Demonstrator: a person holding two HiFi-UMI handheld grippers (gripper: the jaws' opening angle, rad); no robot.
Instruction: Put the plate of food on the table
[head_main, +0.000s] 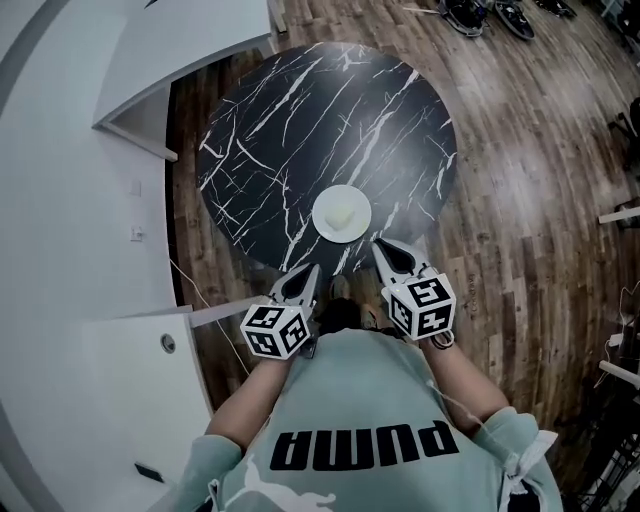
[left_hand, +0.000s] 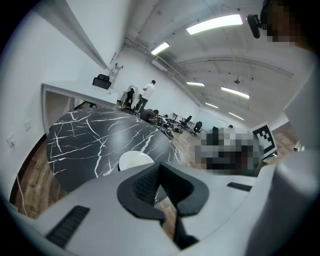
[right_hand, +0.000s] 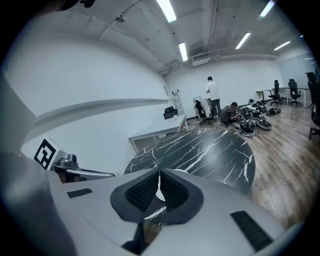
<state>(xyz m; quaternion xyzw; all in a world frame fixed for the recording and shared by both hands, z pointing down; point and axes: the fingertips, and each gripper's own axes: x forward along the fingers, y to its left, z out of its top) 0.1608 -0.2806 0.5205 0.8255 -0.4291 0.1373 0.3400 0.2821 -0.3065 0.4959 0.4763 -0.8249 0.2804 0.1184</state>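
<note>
Plate (head_main: 341, 213) rests by the table's (head_main: 250, 120) near edge, where left gripper (head_main: 307, 272) and right gripper (head_main: 380, 245) hover, jaws closed on nothing.

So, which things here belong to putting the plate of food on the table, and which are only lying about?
Belong to the job:
- plate, with pale food on it
- black table under it
- left gripper and right gripper, both shut, empty

Only lying about:
- white desk
- gear on the floor
- people
- office chairs
</note>
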